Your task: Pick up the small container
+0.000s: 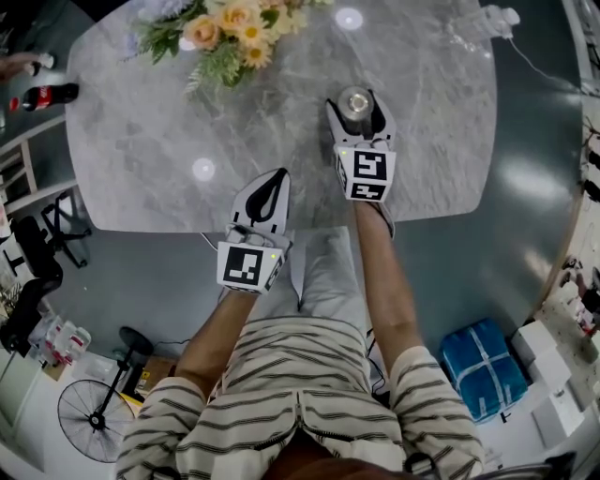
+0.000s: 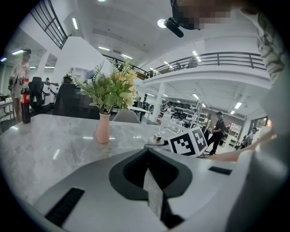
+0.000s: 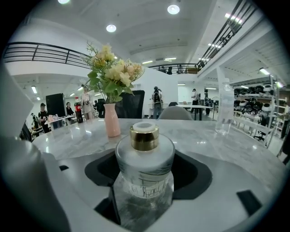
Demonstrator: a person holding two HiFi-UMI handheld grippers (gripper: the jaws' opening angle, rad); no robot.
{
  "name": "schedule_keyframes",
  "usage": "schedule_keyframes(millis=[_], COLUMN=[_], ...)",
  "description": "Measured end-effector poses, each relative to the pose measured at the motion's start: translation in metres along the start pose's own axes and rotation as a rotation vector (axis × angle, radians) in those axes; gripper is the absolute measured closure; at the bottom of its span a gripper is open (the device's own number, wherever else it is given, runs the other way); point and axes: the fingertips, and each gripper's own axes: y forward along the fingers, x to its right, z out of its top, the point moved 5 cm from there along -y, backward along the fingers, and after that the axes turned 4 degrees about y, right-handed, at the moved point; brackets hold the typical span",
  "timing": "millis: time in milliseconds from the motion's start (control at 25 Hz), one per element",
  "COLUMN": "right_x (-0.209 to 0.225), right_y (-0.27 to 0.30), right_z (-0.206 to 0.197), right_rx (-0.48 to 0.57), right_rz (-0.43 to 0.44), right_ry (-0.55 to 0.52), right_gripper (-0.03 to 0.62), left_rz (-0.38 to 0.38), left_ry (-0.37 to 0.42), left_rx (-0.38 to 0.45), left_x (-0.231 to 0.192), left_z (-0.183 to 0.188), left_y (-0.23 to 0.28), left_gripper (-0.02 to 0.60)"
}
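Note:
The small container [image 1: 355, 101] is a frosted glass bottle with a gold cap [image 3: 144, 136], upright on the grey marble table [image 1: 169, 122]. My right gripper [image 1: 356, 106] has one jaw on each side of the bottle and is closed on its body, which fills the middle of the right gripper view. My left gripper [image 1: 275, 178] hovers over the table's near edge, left of and nearer than the bottle. Its jaws are together with nothing between them. In the left gripper view the right gripper's marker cube [image 2: 189, 141] shows ahead to the right.
A pink vase of flowers [image 1: 225, 33] stands at the table's far left, beyond the bottle. A clear water bottle [image 1: 478, 23] stands at the far right corner. A cola bottle [image 1: 42, 96] lies on a side shelf at the left. A blue package [image 1: 483, 367] and a fan [image 1: 94, 412] sit on the floor.

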Motion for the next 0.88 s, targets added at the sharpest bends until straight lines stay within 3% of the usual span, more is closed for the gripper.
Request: schedule_keyframes(millis=[360, 880], right_x=[0.000, -0.014], right_y=[-0.027, -0.093], right_z=[0.028, 0.099], right_rx=[0.015, 0.101], right_rz=[0.005, 0.019], right_ry=[0.018, -0.001], right_gripper=[0.256, 0.256], left_rz=[0.010, -0.002], left_ry=[0.015, 0.069], left_rx=[-0.004, 0.071], left_x=[0.006, 0.021], left_z=[0.016, 0.073], left_y=[-0.009, -0.030], left_gripper=[0.586, 0.586])
